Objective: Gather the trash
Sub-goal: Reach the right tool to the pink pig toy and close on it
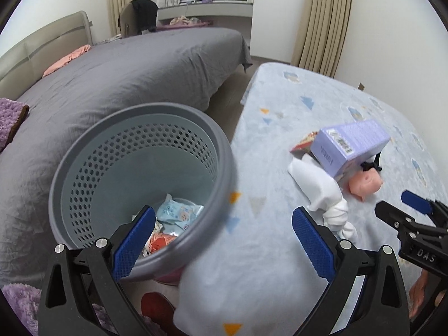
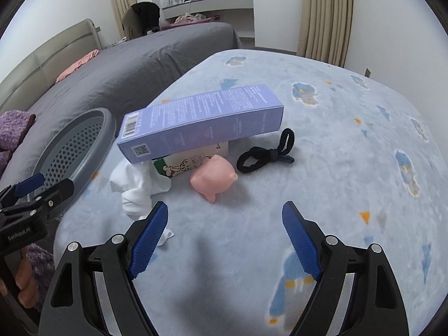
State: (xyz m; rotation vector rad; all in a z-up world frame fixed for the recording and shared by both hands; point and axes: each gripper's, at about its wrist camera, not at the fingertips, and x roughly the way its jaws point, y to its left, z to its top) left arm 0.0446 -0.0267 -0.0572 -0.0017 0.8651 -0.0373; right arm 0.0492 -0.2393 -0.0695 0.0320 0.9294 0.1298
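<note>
**Here, two grippers hang over a cluttered blanket beside a half-filled bin**

Here the left gripper (image 1: 224,240) hangs with its blue-padded fingers (image 1: 134,242) spread wide and nothing between them, one finger over the rim of a grey perforated bin (image 1: 92,173) and the other over the pale blue patterned blanket (image 1: 280,112). Inside the bin lie several wrappers (image 1: 179,212), light blue and orange ones among them. The right gripper (image 2: 225,238) is likewise released, its fingers (image 2: 301,243) wide apart and empty above the blanket, near a small heap of things. In that heap a long lavender box (image 2: 201,123) rests tilted on top of a smaller printed carton (image 2: 193,159). A white cloth (image 2: 137,190) lies crumpled just beside the carton on the bin's side, and a pink pig-shaped toy (image 2: 214,180) lies touching the carton's front. A knotted black cord (image 2: 266,154) lies near the toy, apart from the box. From the left wrist view a red wrapper (image 1: 303,141) peeks out behind the lavender box. A bed with a grey cover (image 1: 126,84) stands beyond the bin, and beige curtains (image 1: 322,19) hang at the far wall.
</note>
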